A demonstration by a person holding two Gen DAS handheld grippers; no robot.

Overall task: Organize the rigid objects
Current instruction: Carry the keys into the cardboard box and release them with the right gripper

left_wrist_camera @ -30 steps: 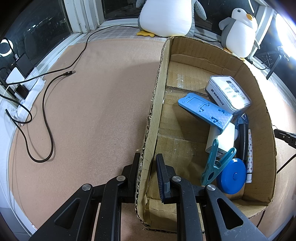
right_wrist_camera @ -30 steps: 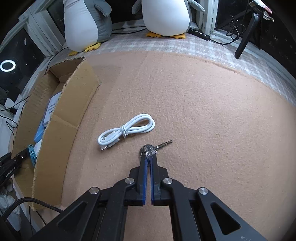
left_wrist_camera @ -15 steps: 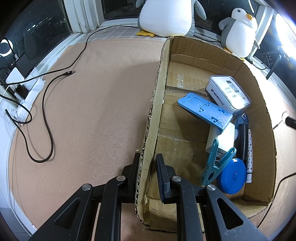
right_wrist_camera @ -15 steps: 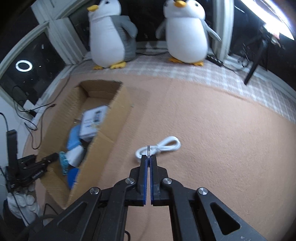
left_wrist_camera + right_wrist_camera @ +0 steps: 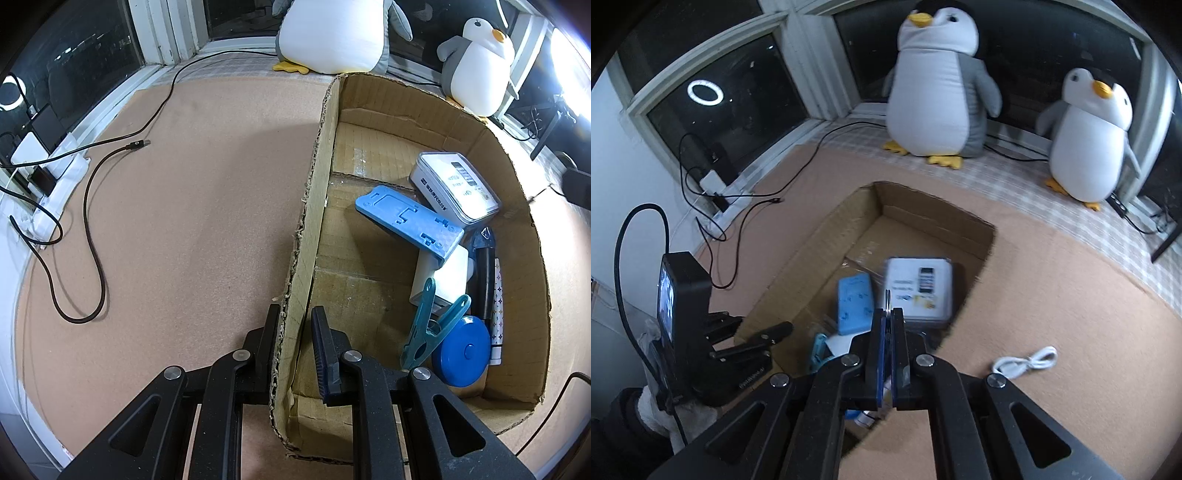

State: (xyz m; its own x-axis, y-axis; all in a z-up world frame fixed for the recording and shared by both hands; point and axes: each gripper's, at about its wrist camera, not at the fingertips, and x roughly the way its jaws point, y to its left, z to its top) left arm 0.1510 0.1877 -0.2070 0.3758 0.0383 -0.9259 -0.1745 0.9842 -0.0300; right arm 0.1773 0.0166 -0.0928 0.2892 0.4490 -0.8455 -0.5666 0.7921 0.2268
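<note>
Carrying a small metal piece to the box

My right gripper point(image 5: 888, 314) has its fingers pressed shut on a thin metal ring point(image 5: 888, 300) (a key ring, I think — too blurred to be sure), held above the cardboard box point(image 5: 934, 216), over the blue holder point(image 5: 854, 303) and white tin point(image 5: 919, 286). My left gripper point(image 5: 293, 325) clamps the box's near left wall, steadying it. Next I judge: lower into a free spot, then part the fingers — the white cable point(image 5: 1027, 363) waits on the surface to the right.
</note>
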